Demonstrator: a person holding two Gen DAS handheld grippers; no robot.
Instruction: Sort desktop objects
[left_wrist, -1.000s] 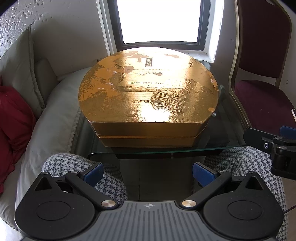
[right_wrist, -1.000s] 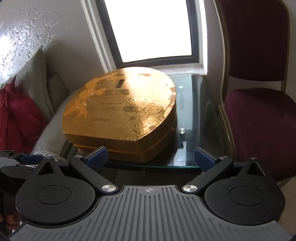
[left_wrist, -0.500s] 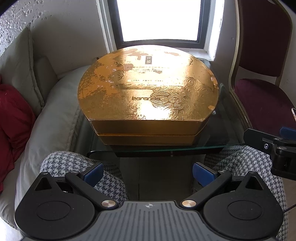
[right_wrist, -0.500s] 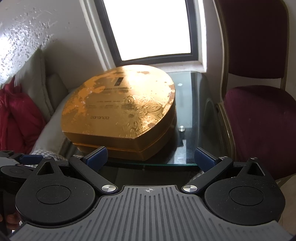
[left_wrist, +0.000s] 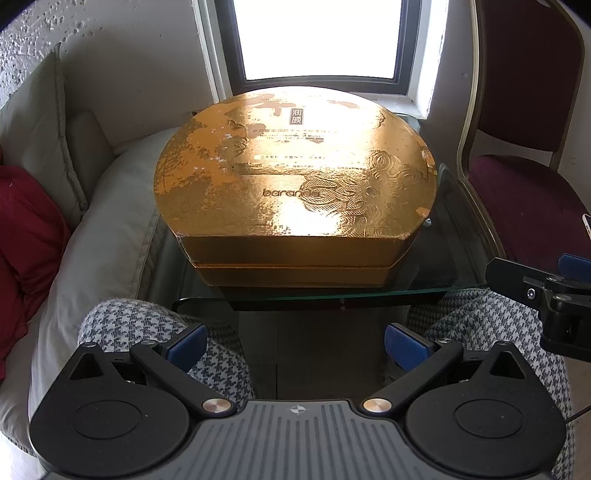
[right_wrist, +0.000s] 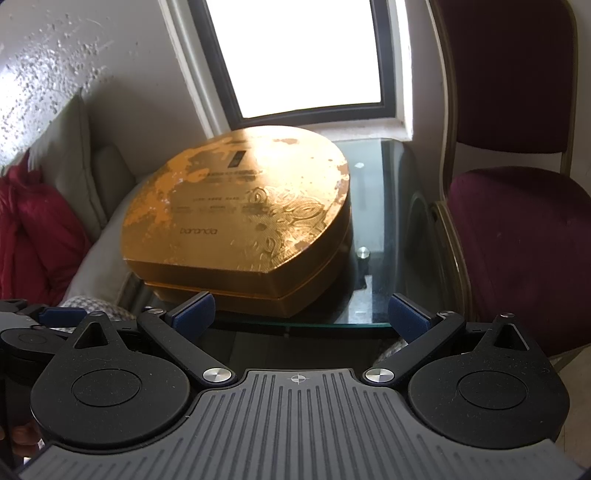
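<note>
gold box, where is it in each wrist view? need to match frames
Left wrist: gold box fills the centre, flat front edge facing the camera, on the glass table.
Right wrist: gold box sits left of centre, seen from its right corner.
Shared landmark: the bright window directly behind it.

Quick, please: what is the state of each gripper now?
Left gripper: open, holding nothing.
Right gripper: open, holding nothing.

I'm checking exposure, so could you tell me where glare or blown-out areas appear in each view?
Left wrist view: the window is blown white, with a bright glare patch on the gold box lid. Right wrist view: the window is again white; the lid shows softer sheen.
</note>
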